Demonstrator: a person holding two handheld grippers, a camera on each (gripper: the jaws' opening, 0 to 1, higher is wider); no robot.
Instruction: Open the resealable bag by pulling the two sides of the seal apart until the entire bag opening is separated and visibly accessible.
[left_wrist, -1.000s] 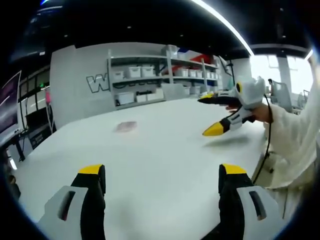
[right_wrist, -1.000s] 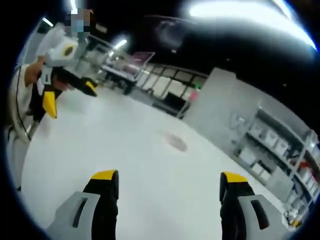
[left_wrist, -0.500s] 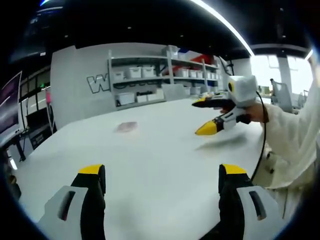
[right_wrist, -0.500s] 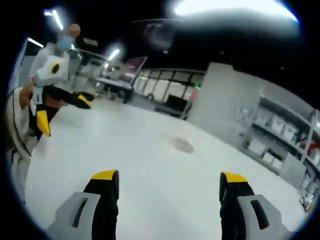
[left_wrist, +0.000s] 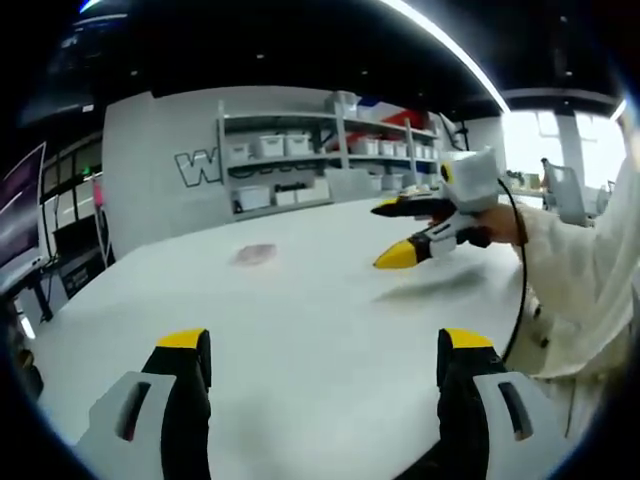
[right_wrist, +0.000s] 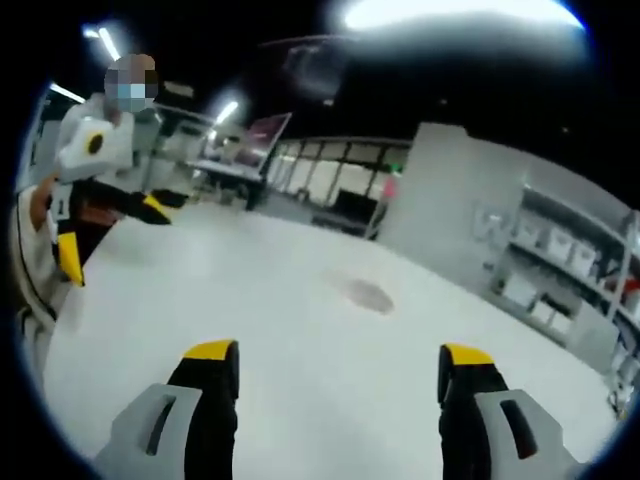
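Pinkish resealable bag (left_wrist: 253, 253) lies flat on the counter (left_wrist: 330, 320), limp and slippery-looking; both tools (left_wrist: 322, 365) (right_wrist: 338, 372) spread, empty — pinch its seal lips.

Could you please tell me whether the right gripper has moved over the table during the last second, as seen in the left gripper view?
Yes. The right gripper has travelled leftward against the fixed shelving, towards the bag.
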